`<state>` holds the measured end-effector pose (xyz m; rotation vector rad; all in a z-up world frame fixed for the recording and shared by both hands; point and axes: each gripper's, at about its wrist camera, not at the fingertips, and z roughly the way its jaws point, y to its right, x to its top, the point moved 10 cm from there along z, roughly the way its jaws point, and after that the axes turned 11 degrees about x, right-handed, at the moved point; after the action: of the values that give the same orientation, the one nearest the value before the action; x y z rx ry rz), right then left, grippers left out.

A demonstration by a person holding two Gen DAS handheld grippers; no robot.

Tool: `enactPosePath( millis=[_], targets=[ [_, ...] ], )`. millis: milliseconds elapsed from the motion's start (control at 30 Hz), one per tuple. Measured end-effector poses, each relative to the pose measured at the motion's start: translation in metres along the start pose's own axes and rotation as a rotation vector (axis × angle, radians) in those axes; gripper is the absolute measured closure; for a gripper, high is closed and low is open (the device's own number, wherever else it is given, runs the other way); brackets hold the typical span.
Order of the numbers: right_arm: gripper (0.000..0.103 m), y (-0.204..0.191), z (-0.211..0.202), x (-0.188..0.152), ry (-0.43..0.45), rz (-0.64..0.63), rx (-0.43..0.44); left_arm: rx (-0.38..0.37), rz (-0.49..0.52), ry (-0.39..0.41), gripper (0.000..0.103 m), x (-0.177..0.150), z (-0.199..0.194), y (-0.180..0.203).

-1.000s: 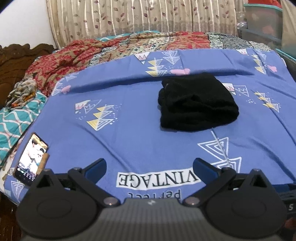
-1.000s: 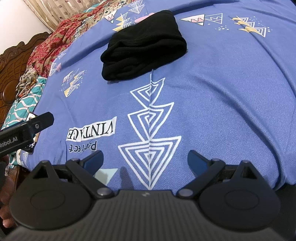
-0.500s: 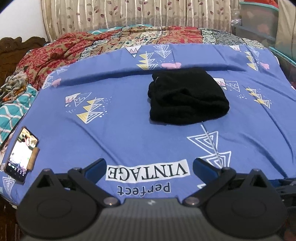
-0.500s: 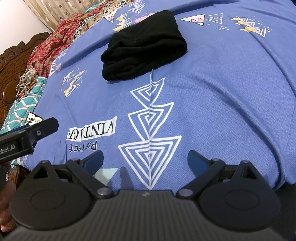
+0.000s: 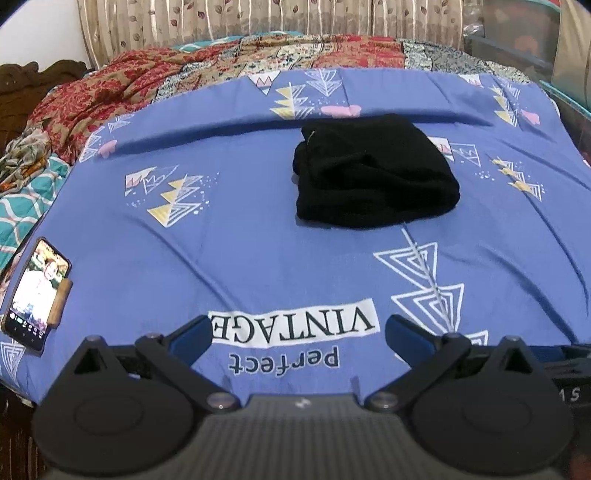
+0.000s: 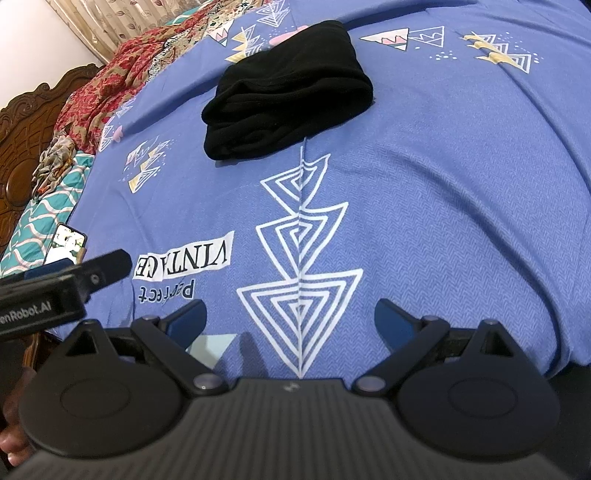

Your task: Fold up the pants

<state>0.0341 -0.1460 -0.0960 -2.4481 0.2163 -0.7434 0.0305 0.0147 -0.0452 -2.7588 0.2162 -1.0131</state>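
Black pants (image 5: pixel 373 177) lie folded into a compact, thick bundle on the blue bedsheet (image 5: pixel 258 240), upper centre-right of the left wrist frame; in the right wrist frame the same bundle (image 6: pixel 284 96) sits upper centre, layered edges facing lower left. Nothing touches it.

Left gripper (image 5: pixel 299 332): bottom of its frame, fingers spread wide, blue pads empty, over the "Perfect VINTAGE" print (image 5: pixel 295 328), well apart from the pants.

Right gripper (image 6: pixel 290 319): bottom of its frame, fingers likewise spread, holding nothing, above the white nested-triangle print (image 6: pixel 301 258).

The left gripper's body also shows at the left edge of the right wrist frame, lettering partly readable.

Phone (image 5: pixel 35 295), screen lit, lies at the lower left edge of the sheet; also seen at left in the right wrist frame (image 6: pixel 66 245).

Red patterned quilt (image 5: pixel 147 77) bunched across the top. Teal-and-white cloth (image 5: pixel 26 206) at left. Curtain (image 5: pixel 258 18) along the top. Carved wooden headboard (image 6: pixel 26 125) at upper left of the right wrist frame.
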Motion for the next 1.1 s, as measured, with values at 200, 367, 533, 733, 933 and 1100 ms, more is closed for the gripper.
enactPosePath(
  millis=[200,367,533,733,933,1100],
  targets=[
    [0.004,-0.001,-0.001,-0.001,0.001,0.005,-0.001,0.019,-0.004,-0.039,0.0,-0.005,0.007,-0.004],
    [0.004,-0.001,-0.001,-0.001,0.006,0.008,-0.006,0.043,-0.011,-0.055,0.0,-0.007,0.011,-0.009],
    [0.004,-0.001,-0.001,-0.001,0.006,0.008,-0.005,0.061,-0.014,-0.081,0.0,-0.012,0.016,-0.012],
    [0.004,-0.001,-0.001,-0.001,0.006,0.007,-0.006,0.066,-0.005,-0.088,0.0,-0.013,0.017,-0.012],
    [0.004,-0.001,-0.002,0.0,0.013,0.005,-0.009,0.067,0.005,-0.097,0.0,-0.015,0.019,-0.01],
    [0.004,-0.001,-0.003,0.001,0.017,0.006,-0.012,0.066,0.016,-0.104,0.0,-0.017,0.021,-0.008]
  ],
)
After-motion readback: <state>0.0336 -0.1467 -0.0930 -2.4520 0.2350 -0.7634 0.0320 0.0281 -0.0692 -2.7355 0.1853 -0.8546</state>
